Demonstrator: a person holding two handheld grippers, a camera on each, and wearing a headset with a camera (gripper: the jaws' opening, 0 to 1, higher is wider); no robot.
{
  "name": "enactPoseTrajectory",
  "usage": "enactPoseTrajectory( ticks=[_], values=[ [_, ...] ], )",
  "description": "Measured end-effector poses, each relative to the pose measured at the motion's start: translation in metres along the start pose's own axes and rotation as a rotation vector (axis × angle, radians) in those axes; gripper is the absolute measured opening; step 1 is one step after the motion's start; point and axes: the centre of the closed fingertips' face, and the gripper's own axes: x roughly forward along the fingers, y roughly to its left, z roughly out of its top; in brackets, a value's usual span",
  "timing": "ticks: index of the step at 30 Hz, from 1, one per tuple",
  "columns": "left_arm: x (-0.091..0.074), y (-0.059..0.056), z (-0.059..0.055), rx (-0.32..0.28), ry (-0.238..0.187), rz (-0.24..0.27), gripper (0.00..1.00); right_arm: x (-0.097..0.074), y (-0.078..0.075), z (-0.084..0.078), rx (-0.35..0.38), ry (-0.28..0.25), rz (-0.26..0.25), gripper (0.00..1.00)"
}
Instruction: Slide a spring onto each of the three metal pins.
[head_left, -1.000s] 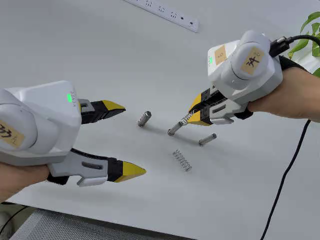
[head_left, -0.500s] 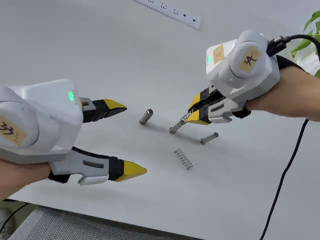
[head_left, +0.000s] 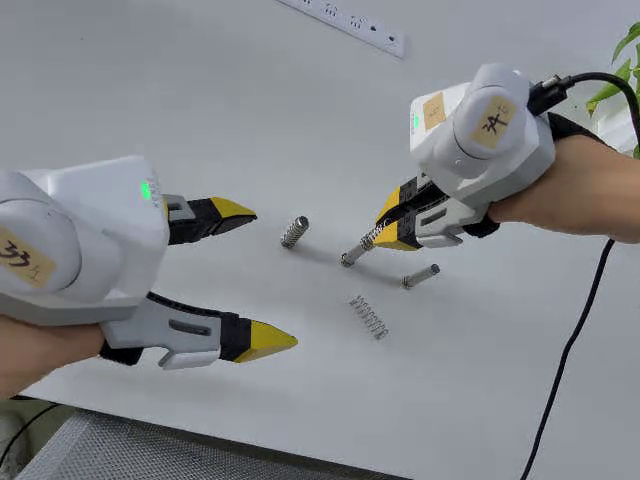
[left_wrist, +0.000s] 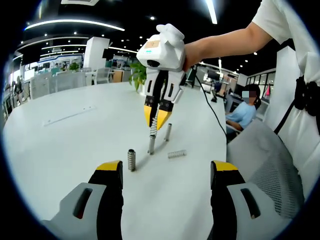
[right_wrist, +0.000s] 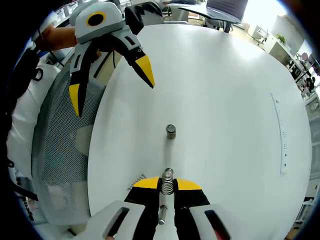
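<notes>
Three metal pins stand on the white table. The left pin (head_left: 293, 232) (left_wrist: 131, 160) wears a spring. My right gripper (head_left: 385, 238) (left_wrist: 157, 117) is shut on a spring (head_left: 372, 237) (right_wrist: 167, 179) whose lower end meets the top of the middle pin (head_left: 351, 255) (left_wrist: 151, 145). The right pin (head_left: 420, 276) (left_wrist: 168, 132) is bare. A loose spring (head_left: 368, 316) (left_wrist: 176, 154) lies flat in front of the pins. My left gripper (head_left: 258, 275) (left_wrist: 167, 167) (right_wrist: 111, 90) hovers open to the left of the pins, holding nothing.
A white power strip (head_left: 345, 22) lies at the table's far edge. A black cable (head_left: 580, 340) trails from the right gripper. Plant leaves (head_left: 625, 45) sit at the far right. The table's near edge (head_left: 250, 445) runs below the left gripper.
The head view has shifted slightly. The right gripper still holds its spring at the middle pin's top, and the left gripper stays open in place.
</notes>
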Motion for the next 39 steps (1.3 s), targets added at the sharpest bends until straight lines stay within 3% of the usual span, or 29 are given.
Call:
enactPoseTrajectory(
  ticks=[14, 39],
  values=[
    [0.0, -0.001, -0.001, -0.004, 0.001, -0.005, 0.7, 0.007, 0.003, -0.001, 0.0, 0.008, 0.007, 0.07],
    [0.001, -0.001, -0.003, -0.016, 0.004, -0.007, 0.7, 0.034, -0.006, -0.01, -0.018, 0.021, 0.01, 0.07]
  ],
)
